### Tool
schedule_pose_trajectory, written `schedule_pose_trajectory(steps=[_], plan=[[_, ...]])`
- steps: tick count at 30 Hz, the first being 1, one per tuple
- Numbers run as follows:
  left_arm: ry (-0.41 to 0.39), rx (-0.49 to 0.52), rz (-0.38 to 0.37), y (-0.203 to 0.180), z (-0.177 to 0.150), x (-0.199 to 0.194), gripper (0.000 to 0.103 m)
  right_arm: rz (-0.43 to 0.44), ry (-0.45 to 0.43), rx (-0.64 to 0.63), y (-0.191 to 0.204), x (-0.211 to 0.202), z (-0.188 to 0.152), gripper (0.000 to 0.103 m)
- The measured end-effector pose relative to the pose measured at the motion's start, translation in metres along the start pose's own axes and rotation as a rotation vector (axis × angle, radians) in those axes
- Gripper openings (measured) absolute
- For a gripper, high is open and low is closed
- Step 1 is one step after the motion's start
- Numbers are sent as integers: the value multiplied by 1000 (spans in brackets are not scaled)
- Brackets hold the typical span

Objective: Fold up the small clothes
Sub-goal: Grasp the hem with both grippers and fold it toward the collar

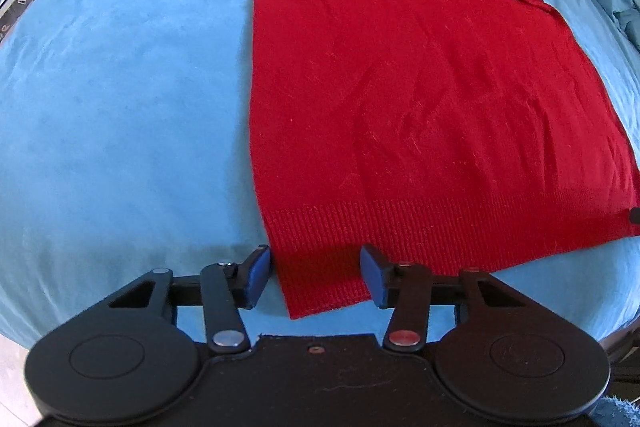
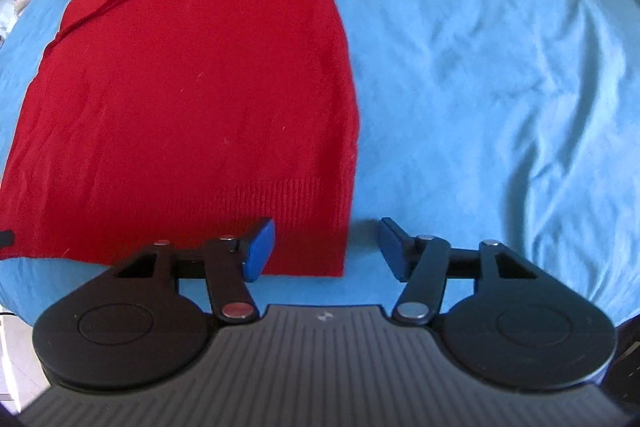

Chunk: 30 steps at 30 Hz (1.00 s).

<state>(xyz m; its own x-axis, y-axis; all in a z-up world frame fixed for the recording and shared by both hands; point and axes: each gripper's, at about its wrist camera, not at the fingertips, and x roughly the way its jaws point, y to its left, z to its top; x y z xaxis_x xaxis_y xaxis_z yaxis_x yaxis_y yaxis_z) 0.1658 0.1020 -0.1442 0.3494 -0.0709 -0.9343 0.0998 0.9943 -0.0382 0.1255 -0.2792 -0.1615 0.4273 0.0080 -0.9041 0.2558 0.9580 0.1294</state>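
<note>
As both grippers straddle sweater (image 1: pixel 420 99) hem corners on bed (image 1: pixel 120 107), jaws unclenched.
Tip: L (image 1: pixel 316 277) & R (image 2: pixel 326 251) should pinch evenly.

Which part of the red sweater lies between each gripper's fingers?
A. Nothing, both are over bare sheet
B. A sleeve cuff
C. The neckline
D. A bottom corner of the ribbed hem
D: the left gripper and right gripper each straddle a hem corner of the red sweater.

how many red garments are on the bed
1. One red sweater lies flat on the blue bed, its hem corners between the left claw and right claw.
</note>
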Motion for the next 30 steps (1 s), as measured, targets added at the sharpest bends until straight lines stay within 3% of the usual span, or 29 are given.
schedule_pose_trajectory(steps=[3, 5, 7, 8, 10, 15, 18, 23, 27, 30], plan=[[3, 6, -9, -1, 0, 1, 36, 0, 5, 11, 4, 3, -2, 65], [4, 36, -4, -7, -2, 0, 32, 3, 15, 22, 3, 8, 1, 59], [9, 43, 3, -7, -1, 0, 29, 13, 23, 19, 4, 9, 3, 48], [12, 37, 4, -7, -1, 0, 25, 17, 28, 7, 5, 10, 4, 45], [15, 23, 6, -5, 0, 0, 11, 25, 39, -23, 9, 11, 6, 27], [20, -5, 4, -2, 5, -10, 6, 57, 59, 3, 7, 3, 16, 22], [7, -18, 4, -2, 17, -27, 6, 97, 28, 24, 7, -17, 30, 21], [-105, -75, -26, 3, 62, -75, 5, 194, -75, 78, 10, -61, 75, 21], [-261, -94, -27, 7, 123, -109, 5, 259, -195, 111, 16, -92, 134, 21], [-374, -84, -29, 9, 180, -113, 5, 307, -276, 130, 20, -98, 191, 21]])
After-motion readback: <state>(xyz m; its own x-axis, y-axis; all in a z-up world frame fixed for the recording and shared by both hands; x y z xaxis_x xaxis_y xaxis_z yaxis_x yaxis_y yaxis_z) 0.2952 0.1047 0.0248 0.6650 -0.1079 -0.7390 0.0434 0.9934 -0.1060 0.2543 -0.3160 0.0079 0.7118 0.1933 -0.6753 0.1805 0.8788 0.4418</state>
